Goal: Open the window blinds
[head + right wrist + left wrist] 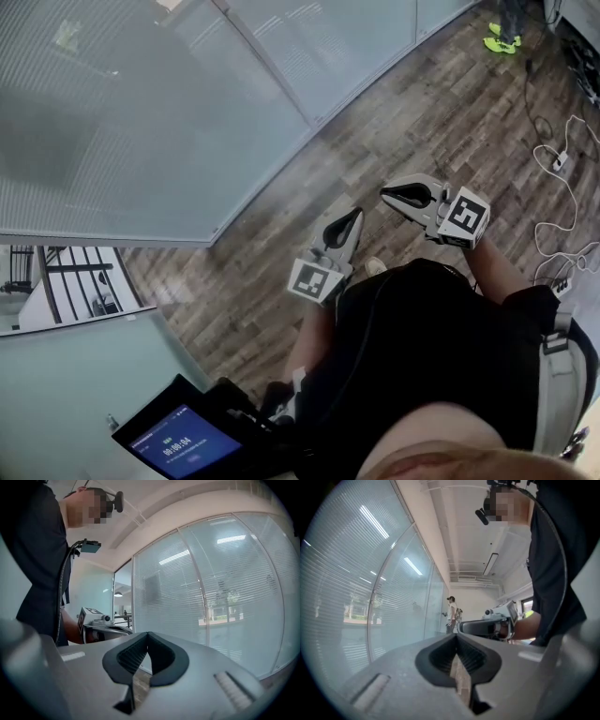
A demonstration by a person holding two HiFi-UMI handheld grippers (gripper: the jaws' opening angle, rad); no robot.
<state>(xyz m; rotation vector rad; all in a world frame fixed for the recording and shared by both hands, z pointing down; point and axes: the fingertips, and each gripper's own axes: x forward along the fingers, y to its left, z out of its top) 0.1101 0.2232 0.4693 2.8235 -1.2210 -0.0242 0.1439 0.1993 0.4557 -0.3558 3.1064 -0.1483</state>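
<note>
The window blinds (141, 122) hang shut behind a glass wall that fills the upper left of the head view. In the left gripper view the blinds (356, 597) are on the left, and in the right gripper view the blinds (225, 597) are on the right. My left gripper (352, 217) is shut and empty, held over the wooden floor well short of the glass. Just to its right, my right gripper (389, 194) is also shut with nothing in it. Each gripper sees the other: the right gripper (487, 626) and the left gripper (101, 625). Both point level along the glass wall.
A metal post (272, 70) divides the glass panels. White cables (562, 159) trail over the floor at the right. Someone in bright green shoes (502, 42) stands at the top right, and a person (451, 613) stands far down the room. A lit screen (178, 441) hangs at my waist.
</note>
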